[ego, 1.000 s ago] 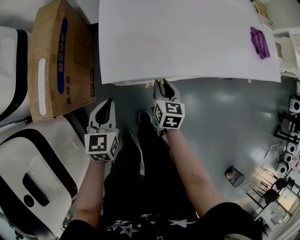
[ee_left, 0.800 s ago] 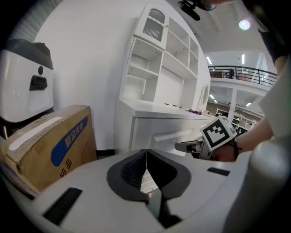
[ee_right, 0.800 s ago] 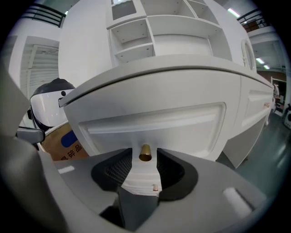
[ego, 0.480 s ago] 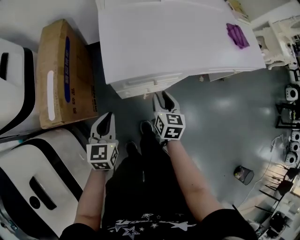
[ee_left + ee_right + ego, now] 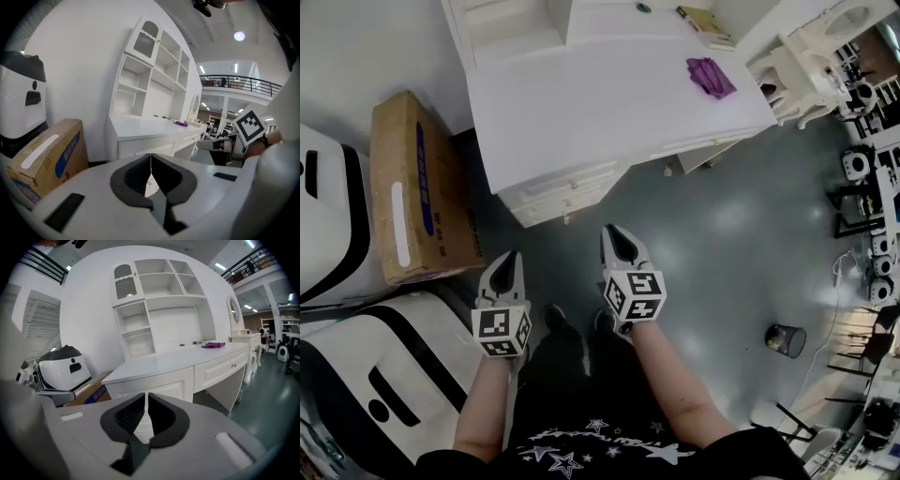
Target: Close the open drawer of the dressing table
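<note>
Both my grippers are off the dressing table [image 5: 609, 103], over the grey floor [image 5: 722, 244] in front of it and touching nothing. Left gripper [image 5: 508, 261]: fingers pressed together and empty, pointing toward the table's left end. Right gripper [image 5: 615, 236]: jaws closing, only a thin slit between them in the right gripper view, nothing between them. The drawer front [image 5: 567, 192] on the table's near face sits flush with the frame, apart from both grippers. A purple cloth [image 5: 710, 75] lies on the tabletop's right side. A cardboard box [image 5: 417, 187] stands just left of the table, with a white machine [image 5: 384, 366] below it in the head view.
</note>
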A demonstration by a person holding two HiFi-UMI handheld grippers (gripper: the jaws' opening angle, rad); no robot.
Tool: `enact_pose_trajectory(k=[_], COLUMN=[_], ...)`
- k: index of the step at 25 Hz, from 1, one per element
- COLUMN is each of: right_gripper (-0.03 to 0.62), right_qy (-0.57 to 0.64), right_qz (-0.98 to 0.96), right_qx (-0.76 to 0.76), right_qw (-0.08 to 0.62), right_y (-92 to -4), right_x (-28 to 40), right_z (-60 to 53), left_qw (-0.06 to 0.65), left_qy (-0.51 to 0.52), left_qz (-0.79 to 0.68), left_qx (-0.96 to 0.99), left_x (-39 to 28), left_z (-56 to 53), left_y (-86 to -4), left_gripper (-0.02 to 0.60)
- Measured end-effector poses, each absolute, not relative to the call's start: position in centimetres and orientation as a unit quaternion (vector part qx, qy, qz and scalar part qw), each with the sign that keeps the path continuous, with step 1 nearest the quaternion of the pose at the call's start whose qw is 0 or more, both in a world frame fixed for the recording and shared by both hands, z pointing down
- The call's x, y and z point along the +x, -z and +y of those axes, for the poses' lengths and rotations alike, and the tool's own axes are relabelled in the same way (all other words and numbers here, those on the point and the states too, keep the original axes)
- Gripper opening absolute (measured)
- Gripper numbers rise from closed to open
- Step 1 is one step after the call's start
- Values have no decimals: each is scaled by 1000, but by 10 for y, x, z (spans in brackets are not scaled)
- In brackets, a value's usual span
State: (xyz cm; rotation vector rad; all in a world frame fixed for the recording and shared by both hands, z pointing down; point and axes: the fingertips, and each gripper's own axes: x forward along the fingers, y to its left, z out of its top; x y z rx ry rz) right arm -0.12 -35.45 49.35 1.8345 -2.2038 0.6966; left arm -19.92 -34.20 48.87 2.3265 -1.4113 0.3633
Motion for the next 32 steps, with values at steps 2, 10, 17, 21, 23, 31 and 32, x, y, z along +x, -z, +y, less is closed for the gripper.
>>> enact_pose_trajectory(k=[2, 10, 17, 21, 23, 31, 32], right_gripper=[21, 11, 5, 5, 3, 3, 3], right_qy=[-234, -219, -221, -218, -202, -174, -173], right_qz=[-747, -784, -808, -823, -834, -859, -861], right_qx=[616, 579, 546, 523, 511, 474, 473], right_qw=[88, 45, 19, 30, 51, 79, 79], right_y=[-480, -429, -409, -413, -415, -414, -413], right_x=[5, 31, 70, 90, 97, 96, 95], right_z=[-347, -324, -284, -258, -250, -220, -218], left_qw=[187, 142, 130, 136, 130, 127, 129], left_qy=[-123, -109, -98, -83, -87, -87, -87], left_qz=[-505, -520, -558, -588, -596, -597, -596], left_qx=[834, 835, 813, 793, 788, 787, 788], left_x=[-192, -149, -106, -91, -82, -53, -51], left_z=[-342, -315, -263, -235, -226, -201, -198], left_y=[-473, -417, -389, -381, -378, -375, -376], left_gripper=[11, 11, 11, 11, 11, 11, 11])
